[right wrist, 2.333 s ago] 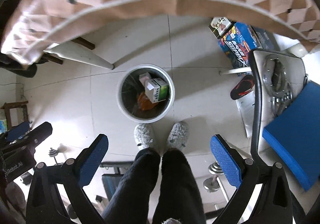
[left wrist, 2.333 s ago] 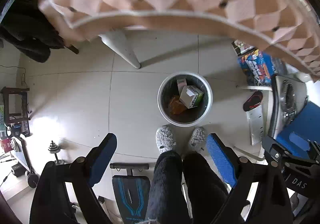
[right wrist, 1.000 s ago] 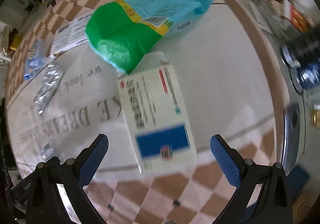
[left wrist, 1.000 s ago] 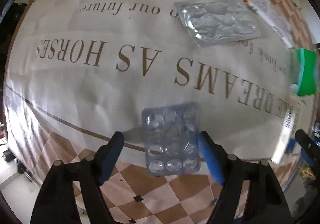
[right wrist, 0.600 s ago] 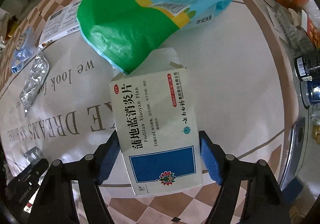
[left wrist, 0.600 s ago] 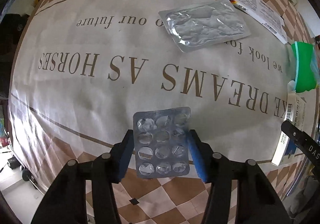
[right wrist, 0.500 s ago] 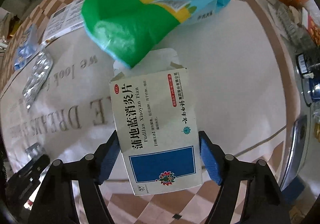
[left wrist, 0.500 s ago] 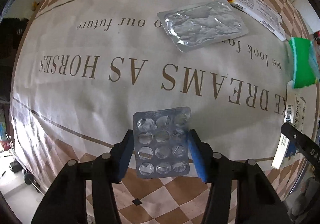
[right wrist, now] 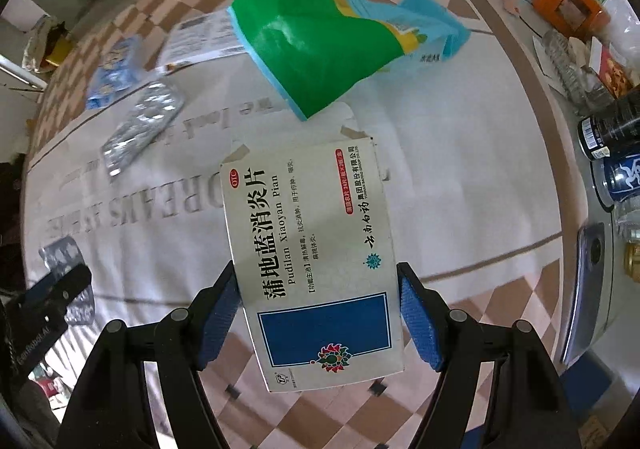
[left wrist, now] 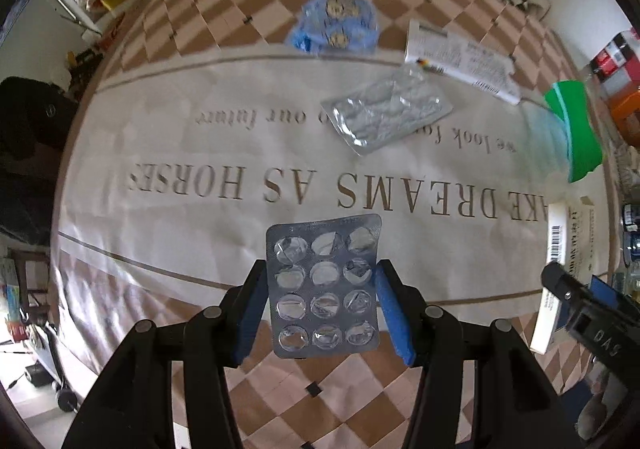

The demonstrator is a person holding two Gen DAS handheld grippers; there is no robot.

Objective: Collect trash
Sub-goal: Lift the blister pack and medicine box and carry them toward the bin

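Both grips are made — left gripper (left wrist: 322,307) pinches the blister pack (left wrist: 324,285), right gripper (right wrist: 318,323) clamps the medicine box (right wrist: 310,261) — each lying lengthwise, pointing forward between the fingers.

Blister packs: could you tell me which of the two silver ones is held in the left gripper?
The small twelve-pocket blister pack, clamped between the left gripper pads. The larger crinkled blister sheet lies untouched farther away on the tablecloth.

We see a cream tablecloth (left wrist: 200,153) with gold lettering and a brown-and-pink checked border, a silver pill sheet (left wrist: 324,285) between blue pads (left wrist: 394,313), a white medicine box (right wrist: 312,261) with a blue panel and red flower, a green-and-blue bag (right wrist: 320,45), and a pale-blue packet (left wrist: 336,25) at the far edge.
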